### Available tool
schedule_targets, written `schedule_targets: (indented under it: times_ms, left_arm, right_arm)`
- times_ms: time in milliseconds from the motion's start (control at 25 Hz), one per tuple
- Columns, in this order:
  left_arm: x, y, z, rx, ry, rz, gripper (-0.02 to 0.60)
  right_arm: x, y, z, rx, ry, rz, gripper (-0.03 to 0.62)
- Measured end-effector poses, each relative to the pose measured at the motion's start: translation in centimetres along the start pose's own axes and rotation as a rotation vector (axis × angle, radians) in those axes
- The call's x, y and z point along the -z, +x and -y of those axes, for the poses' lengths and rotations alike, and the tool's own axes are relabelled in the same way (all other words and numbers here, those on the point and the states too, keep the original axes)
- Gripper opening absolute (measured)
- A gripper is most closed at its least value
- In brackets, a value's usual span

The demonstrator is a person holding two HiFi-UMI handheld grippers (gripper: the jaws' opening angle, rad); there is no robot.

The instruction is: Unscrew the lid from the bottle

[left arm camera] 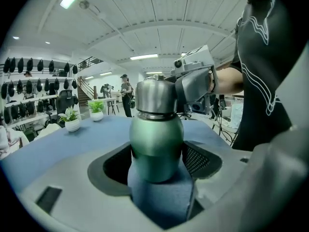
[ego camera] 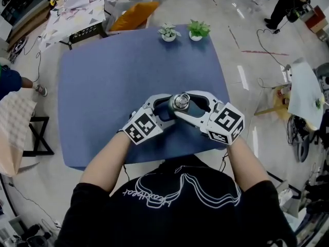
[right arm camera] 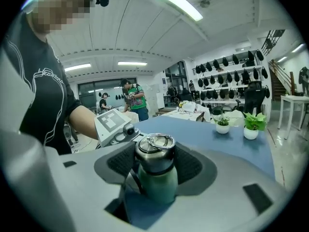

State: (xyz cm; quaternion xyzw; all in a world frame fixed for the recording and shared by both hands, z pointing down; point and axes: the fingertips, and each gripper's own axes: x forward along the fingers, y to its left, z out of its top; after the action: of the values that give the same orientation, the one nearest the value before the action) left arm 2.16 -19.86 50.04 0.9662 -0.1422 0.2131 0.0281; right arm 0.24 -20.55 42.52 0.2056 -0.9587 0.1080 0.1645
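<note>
Room lies open on the blue-topped bench point(ego camera: 97, 86) to the left of the left hand-held gripper point(left arm camera: 157, 161) and beyond it. The bench's near edge runs just behind both marker cubes, close to the person's body. That hand-held gripper's jaws are closed on the rounded green metal bottle point(left arm camera: 157, 139), one pad pressed to each side of its body. The bottle stands upright between them. Its foot is cut off by the hand-held gripper's own body, and from the head view the green body is hidden under the jaws. The right hand-held gripper point(right arm camera: 155, 161) reaches in from the other side, its jaws partly apart and set against the brushed-steel lid point(right arm camera: 155, 151). Well beyond both stand a pale-leaved potted plant point(ego camera: 168, 32) and a green potted plant point(ego camera: 198, 30) at the bench's far edge.
</note>
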Motion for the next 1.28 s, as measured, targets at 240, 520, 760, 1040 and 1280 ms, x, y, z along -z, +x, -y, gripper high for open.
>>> schedule_targets:
  times_ms: [240,520,760,1040,1280]
  left_arm:
    - [0.4,0.1,0.0,0.050,0.044,-0.036,0.330]
    - [0.8,-0.1,0.3,0.093,0.073,-0.041,0.325]
    - [0.9,-0.3,0.4,0.125,0.087,-0.060,0.325]
    - [0.9,-0.5,0.2,0.098,0.064,-0.060,0.322]
    - [0.7,-0.5,0.2,-0.001,0.000,-0.040,0.319]
  right_arm:
    - [0.1,0.1,-0.2,-0.163,-0.054,-0.057,0.256]
    - [0.1,0.0,-0.6,-0.366,-0.124,-0.095,0.256]
    - [0.0,0.1,-1.1,-0.526,-0.167,-0.146,0.256]
    - [-0.4,0.3,-0.7,-0.473,-0.148,-0.123,0.281]
    - [-2.0,-0.8,-0.5,-0.261,-0.049,0.039,0.360]
